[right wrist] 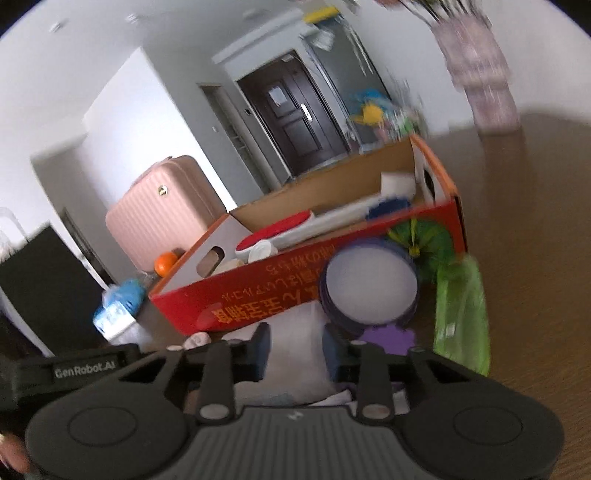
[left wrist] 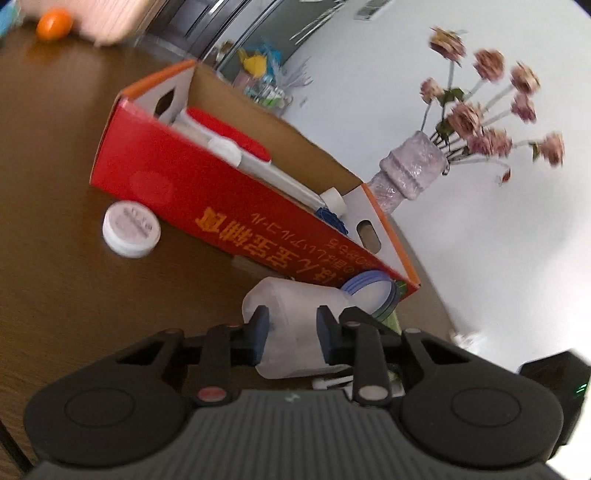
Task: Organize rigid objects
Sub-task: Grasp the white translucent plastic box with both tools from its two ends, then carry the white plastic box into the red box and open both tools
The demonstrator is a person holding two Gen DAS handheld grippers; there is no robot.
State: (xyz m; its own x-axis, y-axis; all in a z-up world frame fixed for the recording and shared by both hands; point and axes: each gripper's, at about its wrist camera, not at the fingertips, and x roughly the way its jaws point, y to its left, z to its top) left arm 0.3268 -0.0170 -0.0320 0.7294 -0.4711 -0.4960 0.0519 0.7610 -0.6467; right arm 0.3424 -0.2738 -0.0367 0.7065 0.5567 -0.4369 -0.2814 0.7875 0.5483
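Left gripper: my left gripper (left wrist: 291,325) pinches a translucent white plastic jar (left wrist: 295,328), one blue pad on each side of its body. The jar is tilted, mouth toward the box.
Right gripper: my right gripper (right wrist: 295,347) has its two pads against the sides of a white object (right wrist: 299,354); blur keeps me from telling what it is, though it looks like the same jar.
Jar mouth: a blue-rimmed round opening (right wrist: 369,284), close against the red side of the box in both views.
Box: a long red cardboard box (left wrist: 229,206) with orange lettering lies on the brown table (left wrist: 74,295), open at the top.
Inside the box: a red-topped item (left wrist: 229,136), a long white tube (left wrist: 273,177) and something dark blue (left wrist: 332,219) near one end.
Loose on the table: a round white lid (left wrist: 131,229) just beside the box; an orange fruit (left wrist: 54,24) well apart.
Near the jar: a green bag (right wrist: 461,314) and a purple piece (right wrist: 388,338) lie on the table.
Background: a vase of pink flowers (left wrist: 406,173), a pink suitcase (right wrist: 159,210).
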